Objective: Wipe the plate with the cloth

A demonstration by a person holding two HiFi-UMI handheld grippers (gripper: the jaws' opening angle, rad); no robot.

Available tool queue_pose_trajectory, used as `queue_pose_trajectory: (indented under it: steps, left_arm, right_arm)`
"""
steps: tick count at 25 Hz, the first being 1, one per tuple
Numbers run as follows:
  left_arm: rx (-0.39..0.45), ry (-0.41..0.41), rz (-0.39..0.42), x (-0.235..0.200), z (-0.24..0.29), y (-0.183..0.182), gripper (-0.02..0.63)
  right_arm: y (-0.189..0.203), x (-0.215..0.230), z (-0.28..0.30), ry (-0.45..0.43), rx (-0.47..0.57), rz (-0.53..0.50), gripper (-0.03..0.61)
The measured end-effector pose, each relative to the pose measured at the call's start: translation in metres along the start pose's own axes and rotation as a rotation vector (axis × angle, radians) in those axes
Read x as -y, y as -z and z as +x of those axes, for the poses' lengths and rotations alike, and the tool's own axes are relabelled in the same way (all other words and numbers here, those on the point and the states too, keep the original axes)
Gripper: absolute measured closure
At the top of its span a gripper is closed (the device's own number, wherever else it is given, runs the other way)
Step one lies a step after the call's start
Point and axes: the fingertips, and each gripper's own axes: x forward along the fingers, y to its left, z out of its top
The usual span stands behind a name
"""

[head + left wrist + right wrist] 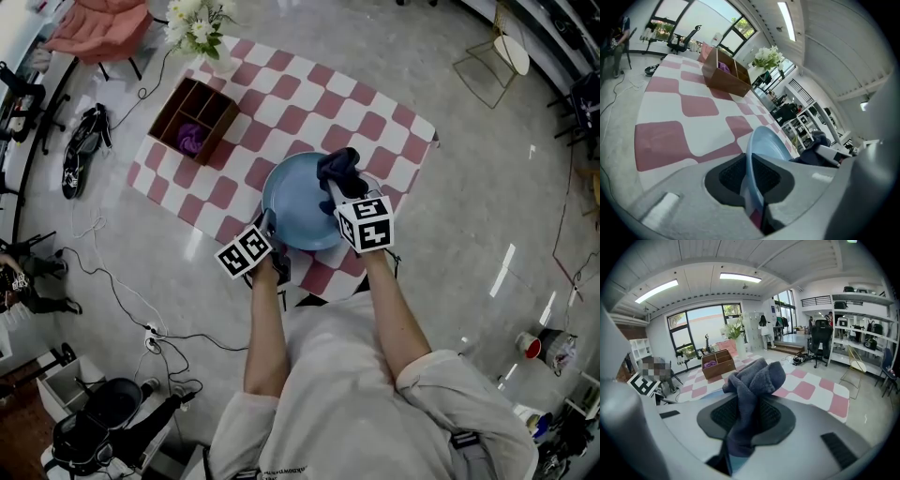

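L tool (751, 180) clamps round glossy blue plate (295, 211) rim; R tool (746, 420) pinches soft, bunched dark cloth (754, 376).

The head view looks almost straight down from high above the checked table (281, 103). Each gripper view looks from low and close, out across it. All three show the brown box (194, 118).

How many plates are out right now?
1. The blue plate is above the checked covering, its rim clamped in the left gripper. The right gripper holds the dark cloth over it. No other plate shows.
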Motion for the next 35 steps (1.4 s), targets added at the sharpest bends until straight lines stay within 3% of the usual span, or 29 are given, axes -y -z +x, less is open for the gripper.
queue_pose_trajectory:
  steps: [9,14,19,22,27,32,35]
  left_arm:
    - [-0.014,-0.008,-0.028,-0.005,0.002,0.009,0.58]
    - [-0.003,-0.062,-0.022,-0.011,0.002,0.016,0.58]
    - [0.026,-0.1,0.047,-0.013,0.0,0.013,0.578]
    - [0.105,-0.137,0.088,-0.014,-0.008,0.005,0.56]
    - [0.238,-0.218,0.223,-0.001,-0.039,-0.005,0.555]
    - [0.256,-0.176,0.38,0.042,-0.07,0.011,0.562]
    - [0.248,-0.071,0.375,0.072,-0.082,0.034,0.584]
  right_arm:
    - [0.013,-0.011,-0.012,-0.007,-0.02,0.005,0.482]
    - [0.031,-0.02,-0.026,-0.01,-0.048,-0.007,0.481]
    - [0.033,-0.025,-0.04,-0.026,-0.037,-0.031,0.481]
    - [0.032,-0.028,-0.047,-0.049,-0.034,-0.06,0.481]
    - [0.035,-0.024,-0.062,-0.081,-0.028,-0.062,0.481]
    - [0.044,-0.022,-0.086,-0.109,-0.018,-0.021,0.48]
    - [0.055,-0.029,-0.1,-0.166,-0.018,0.021,0.48]
